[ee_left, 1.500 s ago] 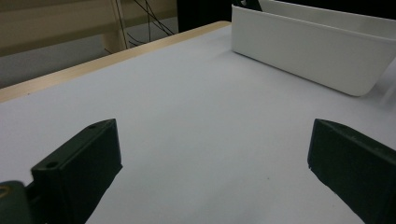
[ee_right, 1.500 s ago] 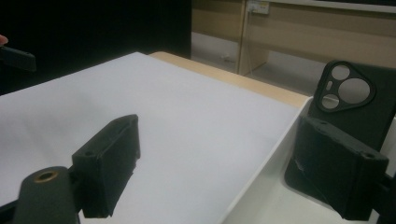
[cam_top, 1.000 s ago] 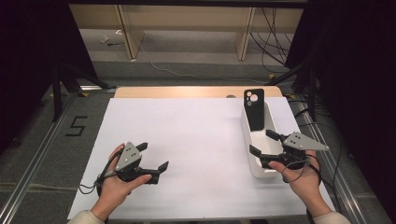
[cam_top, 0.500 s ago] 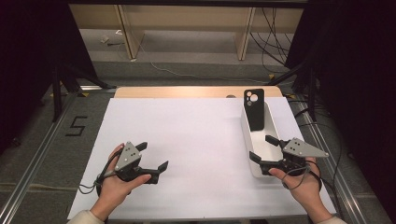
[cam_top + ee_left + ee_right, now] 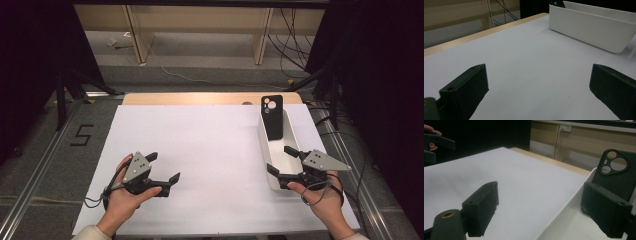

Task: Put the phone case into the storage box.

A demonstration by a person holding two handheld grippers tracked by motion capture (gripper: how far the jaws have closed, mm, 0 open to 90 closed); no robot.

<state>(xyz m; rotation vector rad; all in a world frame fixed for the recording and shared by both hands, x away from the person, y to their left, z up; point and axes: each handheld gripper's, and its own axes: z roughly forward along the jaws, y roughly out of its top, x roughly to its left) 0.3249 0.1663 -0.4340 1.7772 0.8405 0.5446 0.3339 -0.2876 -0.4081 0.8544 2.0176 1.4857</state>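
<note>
Where the grey floor meets the frame at far left, a black "5" [image 5: 80, 135] is marked; beside it the matte white sheet covers the tabletop [image 5: 210, 150], a pale wooden edge showing at the back; the left gripper [image 5: 161, 169], black plastic under a grey three-cornered plate, hovers low with jaws wide apart and empty, unmoved since before; the long white smooth plastic bin [image 5: 274, 155] holds an upright black phone case [image 5: 272, 117] with round camera cut-outs; the right gripper [image 5: 284, 161], jaws spread wide straddling the bin's near wall without gripping, has drawn slightly nearer the person.
</note>
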